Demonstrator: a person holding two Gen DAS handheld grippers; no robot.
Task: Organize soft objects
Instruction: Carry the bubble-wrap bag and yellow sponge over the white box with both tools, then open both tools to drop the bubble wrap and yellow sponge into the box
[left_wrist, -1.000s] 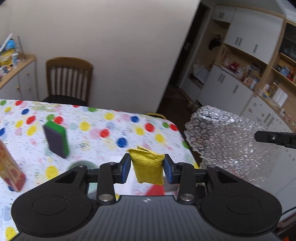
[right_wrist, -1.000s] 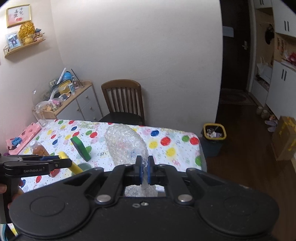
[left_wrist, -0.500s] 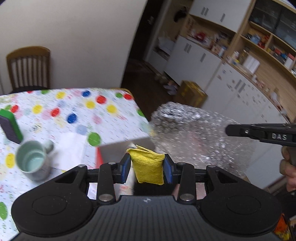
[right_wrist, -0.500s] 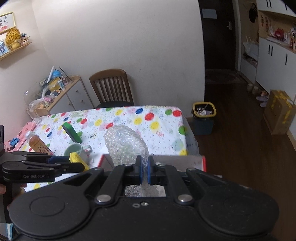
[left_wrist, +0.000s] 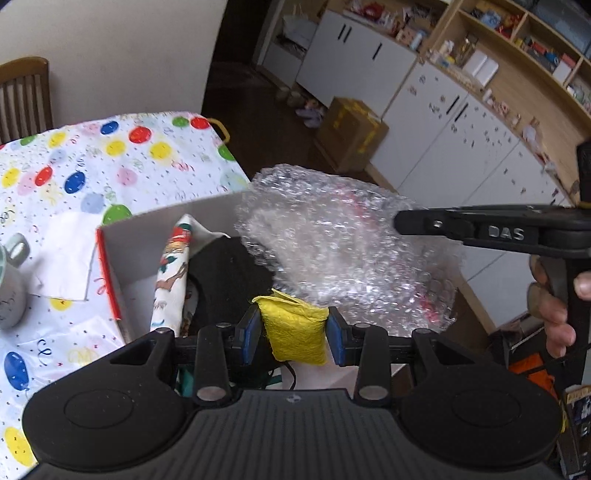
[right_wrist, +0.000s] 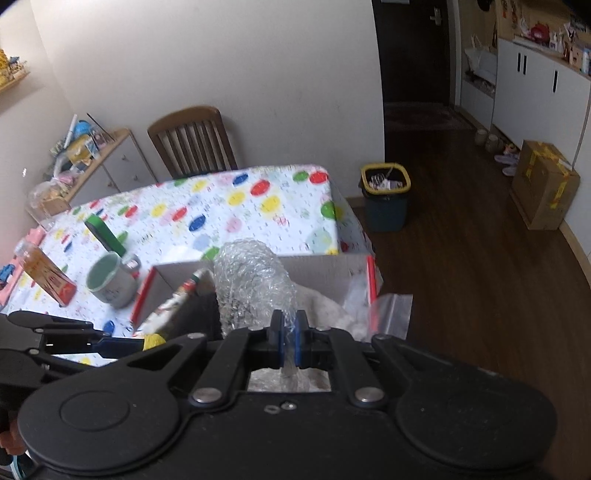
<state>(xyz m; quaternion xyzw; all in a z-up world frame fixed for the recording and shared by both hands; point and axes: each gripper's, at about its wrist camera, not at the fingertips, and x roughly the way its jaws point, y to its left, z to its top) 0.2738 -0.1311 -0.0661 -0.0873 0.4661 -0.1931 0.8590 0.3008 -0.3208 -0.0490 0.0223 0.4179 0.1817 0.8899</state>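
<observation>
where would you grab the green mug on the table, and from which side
Take the green mug by its rim, coming from above: it stands upright with its mouth open. Its handle points towards the box, so pinch the wall on a side away from the handle.

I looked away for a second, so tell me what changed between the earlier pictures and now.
Both grippers swung from over the open table to above the box. The left gripper still clamps the yellow sponge; the right gripper still pinches the bubble wrap. Nothing was let go. The mug and green sponge stayed put.
</observation>
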